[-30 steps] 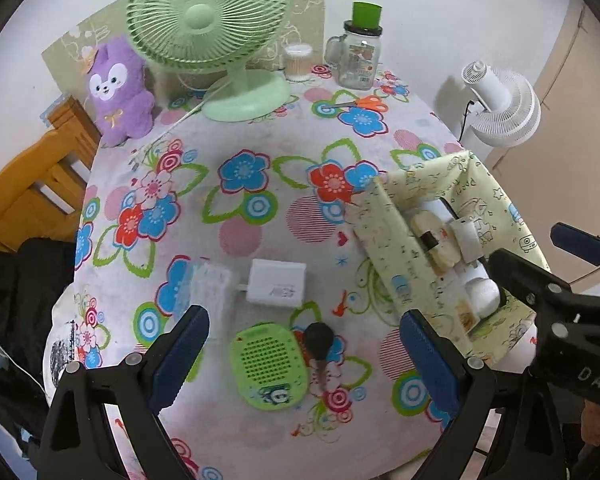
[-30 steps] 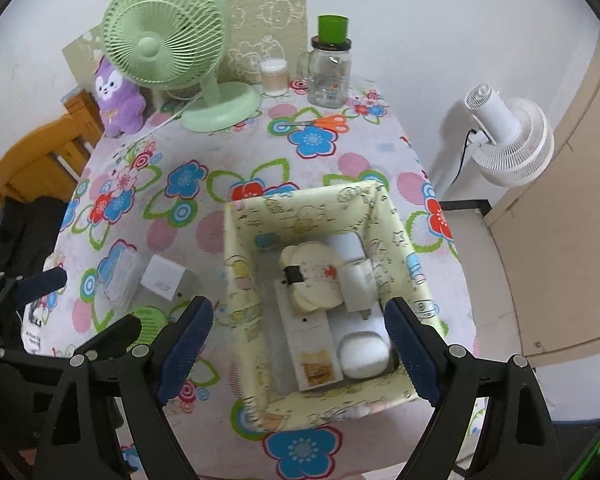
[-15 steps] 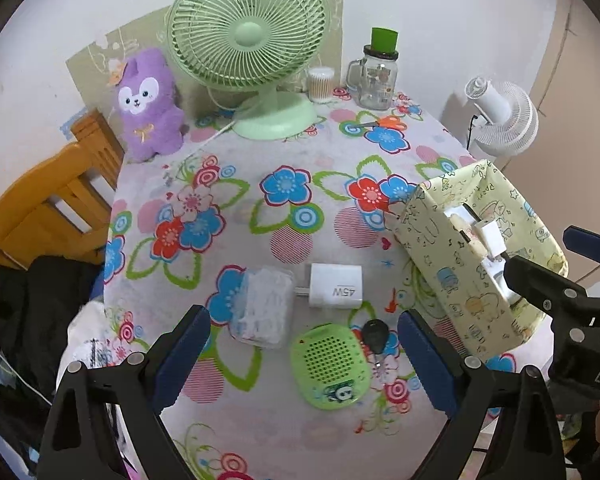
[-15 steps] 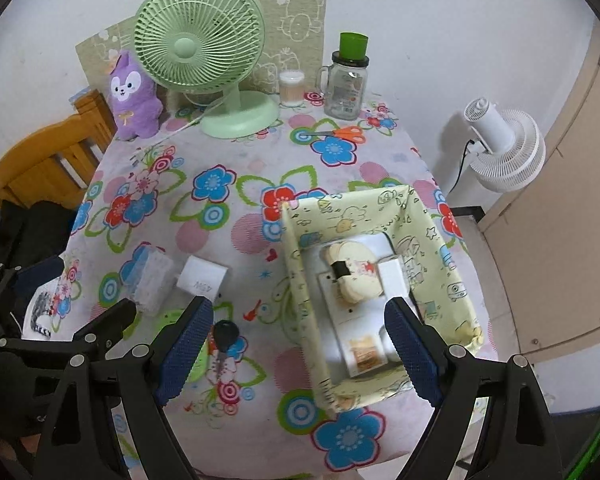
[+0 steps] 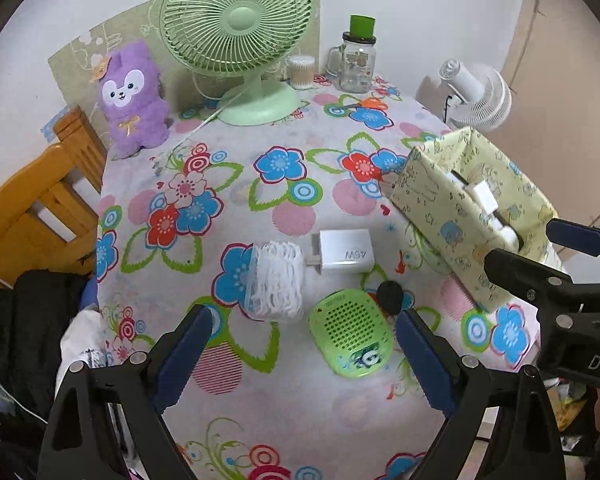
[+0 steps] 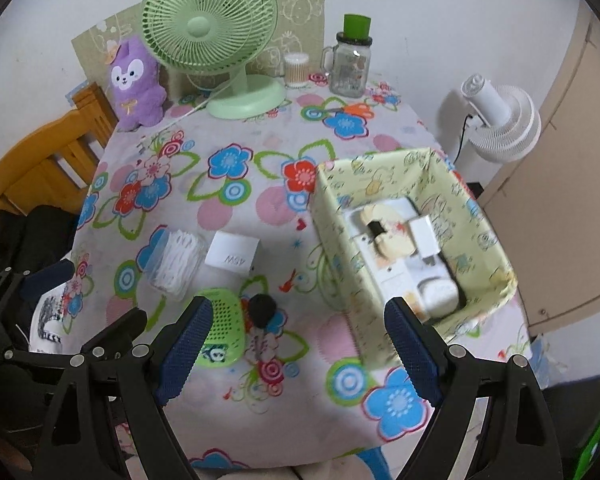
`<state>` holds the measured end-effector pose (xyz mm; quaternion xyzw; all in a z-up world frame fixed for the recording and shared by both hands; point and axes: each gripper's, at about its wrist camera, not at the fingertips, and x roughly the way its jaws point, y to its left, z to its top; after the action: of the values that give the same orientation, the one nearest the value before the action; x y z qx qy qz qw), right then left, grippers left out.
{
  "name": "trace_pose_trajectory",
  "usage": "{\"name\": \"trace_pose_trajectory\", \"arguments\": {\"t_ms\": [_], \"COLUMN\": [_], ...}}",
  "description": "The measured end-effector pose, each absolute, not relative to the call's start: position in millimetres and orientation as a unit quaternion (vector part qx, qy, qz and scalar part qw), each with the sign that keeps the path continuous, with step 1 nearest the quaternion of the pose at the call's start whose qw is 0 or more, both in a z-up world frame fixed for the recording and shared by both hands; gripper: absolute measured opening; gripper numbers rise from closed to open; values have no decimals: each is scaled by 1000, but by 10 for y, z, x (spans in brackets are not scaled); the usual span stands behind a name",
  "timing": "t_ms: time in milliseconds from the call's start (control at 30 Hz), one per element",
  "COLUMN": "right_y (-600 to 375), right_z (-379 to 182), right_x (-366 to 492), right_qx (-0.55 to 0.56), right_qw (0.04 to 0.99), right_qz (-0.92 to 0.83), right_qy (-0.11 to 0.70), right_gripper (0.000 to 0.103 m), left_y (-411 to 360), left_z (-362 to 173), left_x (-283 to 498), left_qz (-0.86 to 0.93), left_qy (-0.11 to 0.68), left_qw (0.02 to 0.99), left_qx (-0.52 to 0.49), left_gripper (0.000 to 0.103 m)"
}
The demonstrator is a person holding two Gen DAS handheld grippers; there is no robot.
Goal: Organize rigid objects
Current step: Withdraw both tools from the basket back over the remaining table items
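Loose on the flowered tablecloth lie a white charger, a clear pack of white picks, a green perforated case and a black key. My left gripper hangs open above the case and the pack, holding nothing. To the right stands a yellow-green fabric box holding a round cream item and white devices. Above the key and the table's front edge, my right gripper is open and empty, with the box just right of it.
At the back stand a green desk fan, a purple plush, a swab jar and a glass mug with a green lid. A wooden chair with dark clothing is left of the table, a white floor fan right.
Both grippers have slid left across the table, away from the box. The box has drifted right in both views, and the loose items now sit nearer the middle.
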<state>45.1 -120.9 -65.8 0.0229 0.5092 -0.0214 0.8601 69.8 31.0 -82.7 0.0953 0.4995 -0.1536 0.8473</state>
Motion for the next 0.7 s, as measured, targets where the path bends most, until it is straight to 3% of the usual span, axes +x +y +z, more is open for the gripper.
{"name": "trace_pose_trajectory", "arguments": {"t_ms": [700], "right_y": [-897], "right_z": [-941], "right_x": [509], "right_qx": [34], "right_qw": [868], "right_qz": [-5], "right_qy": [496], "right_gripper": [89], "left_y": [511], "left_z": [-1244], "left_x": [850], "left_qz": [-209], "left_qy": [534], "left_qw": [813], "left_qx": [99], "left_gripper": [87]}}
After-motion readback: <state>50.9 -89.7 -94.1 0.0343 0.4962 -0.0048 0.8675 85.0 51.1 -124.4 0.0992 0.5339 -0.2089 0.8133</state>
